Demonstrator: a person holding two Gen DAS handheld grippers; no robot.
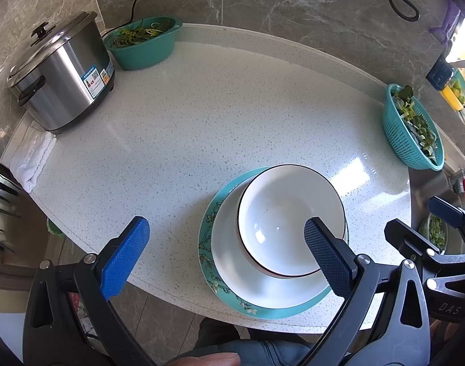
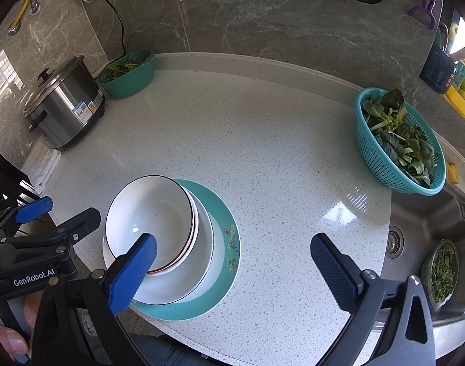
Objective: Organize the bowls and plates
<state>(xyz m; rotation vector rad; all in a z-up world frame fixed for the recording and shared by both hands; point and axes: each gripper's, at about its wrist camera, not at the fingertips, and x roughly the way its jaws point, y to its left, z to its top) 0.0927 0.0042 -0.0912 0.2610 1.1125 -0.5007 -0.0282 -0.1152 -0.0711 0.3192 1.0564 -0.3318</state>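
A stack stands near the counter's front edge: a teal flowered plate (image 1: 293, 309) (image 2: 223, 213) at the bottom, a white plate (image 1: 232, 262) (image 2: 198, 274) on it, and white bowls (image 1: 281, 210) (image 2: 147, 210) nested on top. My left gripper (image 1: 229, 256) is open and empty, its right finger over the stack's near side. My right gripper (image 2: 235, 271) is open and empty, its left finger over the bowls. Each gripper shows at the edge of the other's view.
A steel rice cooker (image 1: 61, 73) (image 2: 61, 103) and a teal bowl of greens (image 1: 144, 41) (image 2: 128, 71) stand at the back left. A teal colander of leaves (image 1: 415, 128) (image 2: 400, 143) stands at the right. A sink (image 2: 430, 244) lies right. A white cloth (image 1: 34, 155) lies left.
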